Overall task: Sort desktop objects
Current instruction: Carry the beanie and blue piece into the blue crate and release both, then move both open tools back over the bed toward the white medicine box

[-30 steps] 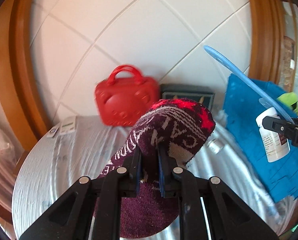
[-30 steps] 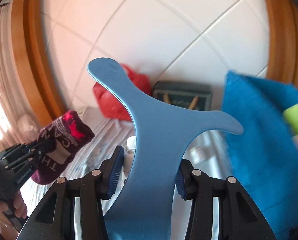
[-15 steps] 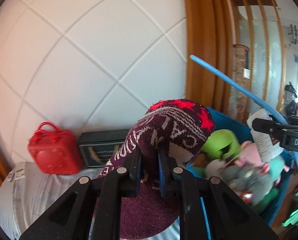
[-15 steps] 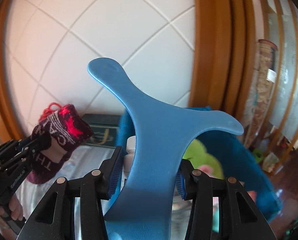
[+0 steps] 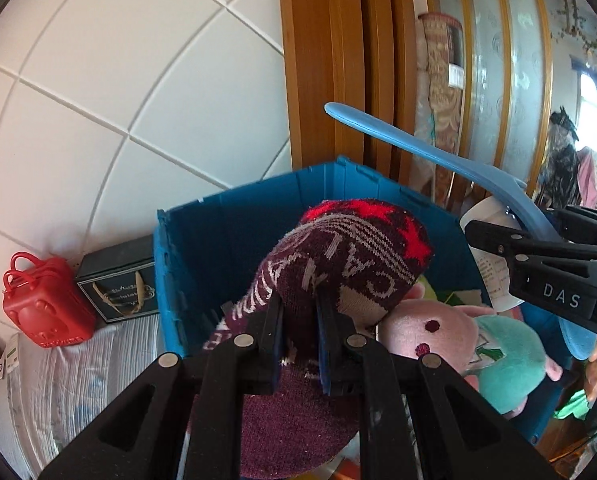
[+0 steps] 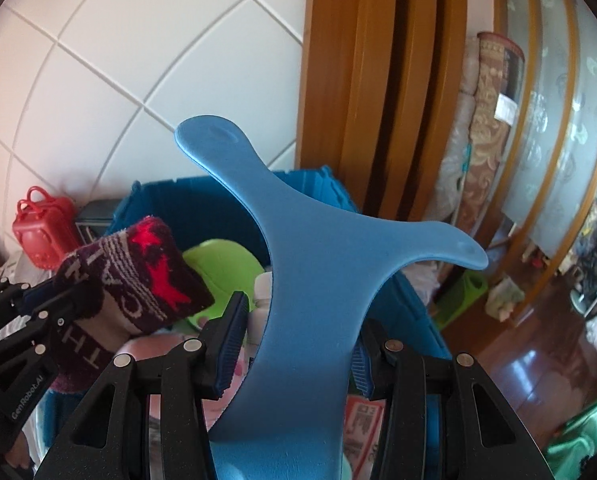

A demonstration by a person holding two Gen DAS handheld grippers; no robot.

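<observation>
While our left gripper [image 5: 298, 320] pinches the sock [image 5: 346, 256] and our right gripper [image 6: 294, 340] clamps the blue hanger [image 6: 318, 280], we should release both only once low inside the blue bin [image 5: 226, 232].

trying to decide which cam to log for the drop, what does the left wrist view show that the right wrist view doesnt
Only the left wrist view shows the pink plush and teal plush lying in the bin, and the gold-lettered front of the dark box.

Only the right wrist view shows the green cap in the bin and the floor clutter at right.

Both show the blue bin, the red case, the left gripper clamping the maroon sock, and the right gripper holding the blue hanger.
</observation>
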